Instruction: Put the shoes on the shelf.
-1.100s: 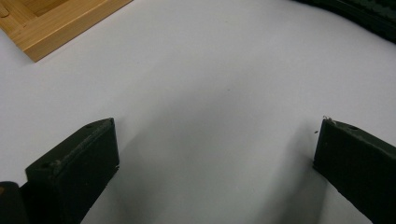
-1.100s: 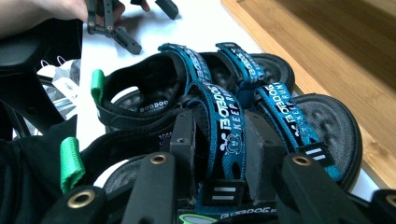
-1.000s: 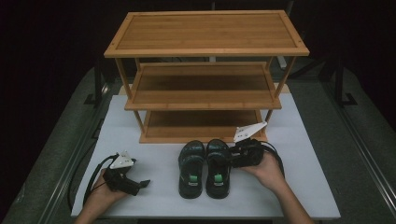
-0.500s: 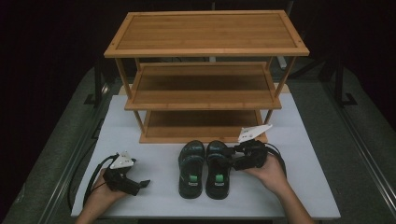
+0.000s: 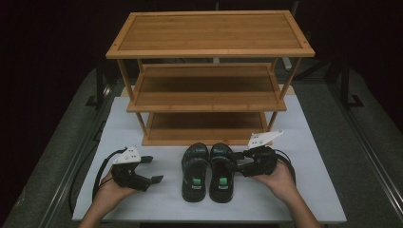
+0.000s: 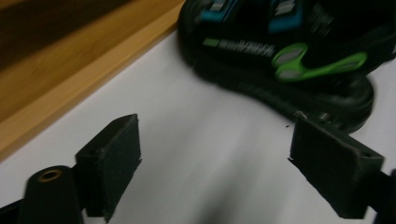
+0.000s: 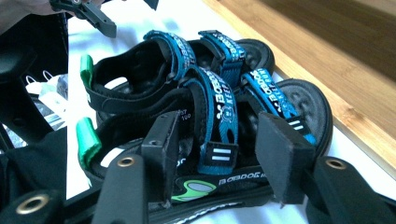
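Sandals (image 5: 208,172), a black pair with blue straps and green heel tabs, sit side by side on the white counter (image 5: 309,190), toes toward the bottom shelf of the wooden rack (image 5: 209,85) just behind them. Right claw (image 5: 240,161) is in against the outer side of the right-hand sandal (image 5: 222,172), and the right gripper view shows its two black pads (image 7: 285,158) straddling the blue strap (image 7: 217,126) at the sandal's side; the jaws have just been opening a little and now stand partly apart, the strap between them, though whether the pads press on it cannot be told. Over on the other side, the left claw (image 5: 153,169) is held off to the left of the pair, well apart from the sandals, pointing toward them. Its jaws have just been closing slightly but are wide apart with nothing between them, only bare counter, the nearer sandal (image 6: 280,56) ahead in the left gripper view.
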Action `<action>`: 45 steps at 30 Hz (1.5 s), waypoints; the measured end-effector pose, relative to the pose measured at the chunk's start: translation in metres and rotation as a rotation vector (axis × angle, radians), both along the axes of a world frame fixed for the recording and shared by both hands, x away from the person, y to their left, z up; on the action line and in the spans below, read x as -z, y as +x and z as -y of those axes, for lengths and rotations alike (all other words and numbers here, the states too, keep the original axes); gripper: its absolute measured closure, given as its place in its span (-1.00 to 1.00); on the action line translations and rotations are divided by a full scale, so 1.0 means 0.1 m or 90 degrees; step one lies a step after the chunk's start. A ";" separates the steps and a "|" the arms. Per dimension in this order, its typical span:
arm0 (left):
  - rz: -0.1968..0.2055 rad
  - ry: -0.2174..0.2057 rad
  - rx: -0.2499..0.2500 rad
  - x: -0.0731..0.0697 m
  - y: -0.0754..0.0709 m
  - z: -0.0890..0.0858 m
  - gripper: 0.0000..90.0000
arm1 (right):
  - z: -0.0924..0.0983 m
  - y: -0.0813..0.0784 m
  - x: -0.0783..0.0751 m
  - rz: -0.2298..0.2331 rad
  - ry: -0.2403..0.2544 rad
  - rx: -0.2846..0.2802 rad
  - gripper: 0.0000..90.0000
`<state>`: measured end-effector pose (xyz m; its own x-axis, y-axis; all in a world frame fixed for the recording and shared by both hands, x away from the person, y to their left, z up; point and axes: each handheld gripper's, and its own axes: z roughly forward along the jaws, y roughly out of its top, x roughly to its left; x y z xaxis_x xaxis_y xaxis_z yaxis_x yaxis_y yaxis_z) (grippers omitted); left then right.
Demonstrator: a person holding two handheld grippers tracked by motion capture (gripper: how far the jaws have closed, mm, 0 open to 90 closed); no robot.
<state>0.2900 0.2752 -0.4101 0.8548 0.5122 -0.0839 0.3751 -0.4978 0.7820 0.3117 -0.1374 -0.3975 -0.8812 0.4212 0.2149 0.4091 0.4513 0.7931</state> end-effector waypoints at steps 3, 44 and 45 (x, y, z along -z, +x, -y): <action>-0.001 0.000 0.023 -0.06 0.03 0.11 -0.51 | 0.00 0.01 -0.01 -0.001 0.004 -0.002 0.08; -0.034 -0.017 0.154 -0.06 0.34 0.89 0.39 | -0.11 0.02 0.08 -0.016 -0.020 0.001 0.51; -0.032 -0.015 0.155 -0.06 0.34 0.90 0.42 | -0.11 0.02 0.09 -0.017 -0.019 0.001 0.51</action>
